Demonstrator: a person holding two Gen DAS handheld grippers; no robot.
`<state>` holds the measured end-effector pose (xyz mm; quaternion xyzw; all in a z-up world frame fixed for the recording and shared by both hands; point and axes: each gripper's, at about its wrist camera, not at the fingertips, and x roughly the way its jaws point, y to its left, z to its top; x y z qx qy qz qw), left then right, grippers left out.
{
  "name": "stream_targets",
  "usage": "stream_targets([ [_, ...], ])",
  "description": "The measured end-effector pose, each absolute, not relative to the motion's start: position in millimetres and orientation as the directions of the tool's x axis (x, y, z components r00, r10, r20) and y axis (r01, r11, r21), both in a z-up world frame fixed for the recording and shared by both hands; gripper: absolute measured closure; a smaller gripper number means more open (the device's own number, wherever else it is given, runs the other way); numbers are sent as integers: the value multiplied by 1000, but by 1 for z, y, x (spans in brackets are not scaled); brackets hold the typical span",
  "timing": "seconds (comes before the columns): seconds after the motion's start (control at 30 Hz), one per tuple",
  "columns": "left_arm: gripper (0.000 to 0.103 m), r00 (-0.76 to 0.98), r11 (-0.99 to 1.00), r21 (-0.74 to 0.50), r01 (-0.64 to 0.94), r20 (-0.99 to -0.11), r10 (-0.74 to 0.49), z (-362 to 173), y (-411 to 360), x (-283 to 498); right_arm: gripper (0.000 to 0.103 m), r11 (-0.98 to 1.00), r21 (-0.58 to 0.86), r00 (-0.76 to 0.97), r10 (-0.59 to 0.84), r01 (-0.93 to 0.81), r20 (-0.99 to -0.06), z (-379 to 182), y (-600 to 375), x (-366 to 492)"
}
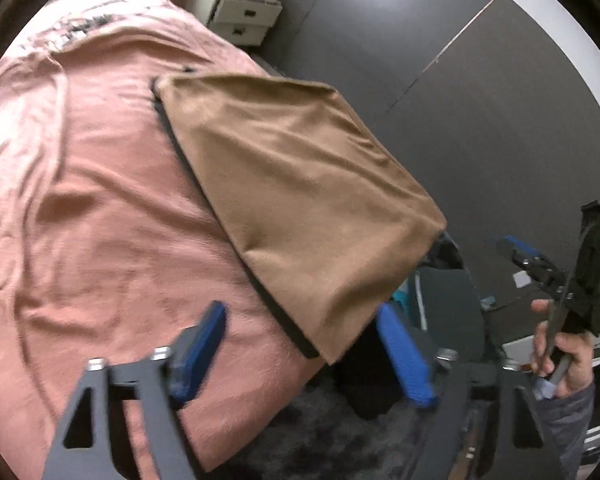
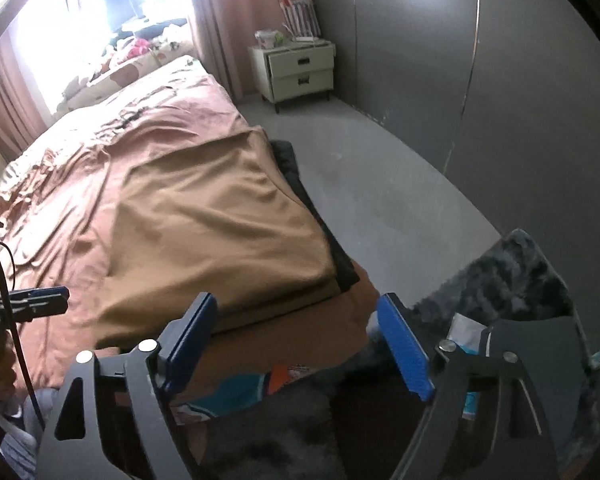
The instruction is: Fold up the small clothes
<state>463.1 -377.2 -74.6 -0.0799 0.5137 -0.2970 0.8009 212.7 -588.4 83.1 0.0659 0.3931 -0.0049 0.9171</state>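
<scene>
The folded tan cloth (image 1: 300, 196) lies flat on the pink bed (image 1: 100, 220), just ahead of both grippers. The left gripper (image 1: 304, 356) and right gripper (image 2: 300, 344) have wide-open jaws, holding nothing. The cloth's near edge sits by the bed's edge, with grey floor (image 2: 380, 184) beside it.

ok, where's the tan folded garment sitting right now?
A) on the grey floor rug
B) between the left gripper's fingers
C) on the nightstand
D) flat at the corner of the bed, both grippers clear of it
D: the tan folded garment lies flat on the pink bedspread at the bed's corner; the left gripper and right gripper are open, nothing between the fingers.
</scene>
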Motion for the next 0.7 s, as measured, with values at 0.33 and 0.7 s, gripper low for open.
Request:
stream_targets([
  [0.33,0,434,851,-374,369,-740,-514,-21,-314,421,0,994,108,747,70,1,-661,124,-542,165],
  [0.7,0,553,873,-362,326,-676,-487,31,-238,371,0,993,107,773,107,-51,-625,143,-508,124],
])
